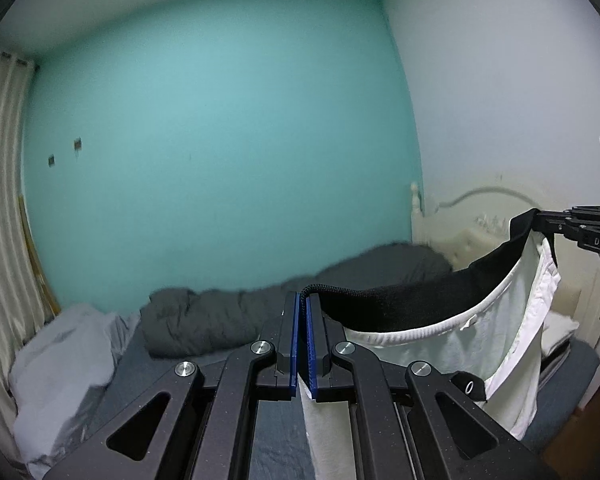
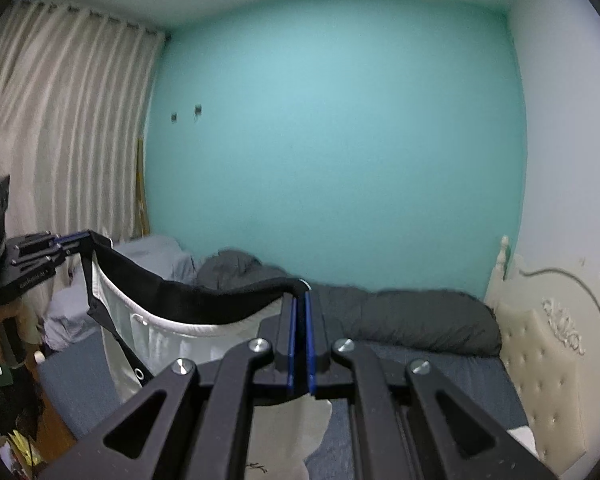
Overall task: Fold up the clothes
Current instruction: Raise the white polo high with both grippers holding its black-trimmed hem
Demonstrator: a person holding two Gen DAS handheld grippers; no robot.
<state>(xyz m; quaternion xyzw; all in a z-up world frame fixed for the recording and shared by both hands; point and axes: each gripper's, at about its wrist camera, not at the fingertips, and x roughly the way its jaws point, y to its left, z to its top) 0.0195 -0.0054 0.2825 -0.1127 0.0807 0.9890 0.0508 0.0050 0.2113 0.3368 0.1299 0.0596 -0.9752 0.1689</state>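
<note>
White shorts (image 1: pixel 480 344) are held aloft by the black waistband (image 1: pixel 400 300), each end pinched in the closed left gripper (image 1: pixel 302 300) and right gripper (image 2: pixel 300 292). Both ends should be kept level and taut above the bed (image 2: pixel 420 364) at lower frame.

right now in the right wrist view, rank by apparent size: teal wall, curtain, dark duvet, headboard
1. teal wall
2. curtain
3. dark duvet and headboard: look alike in size; the headboard is cut off by the frame edge, so unranked.
</note>
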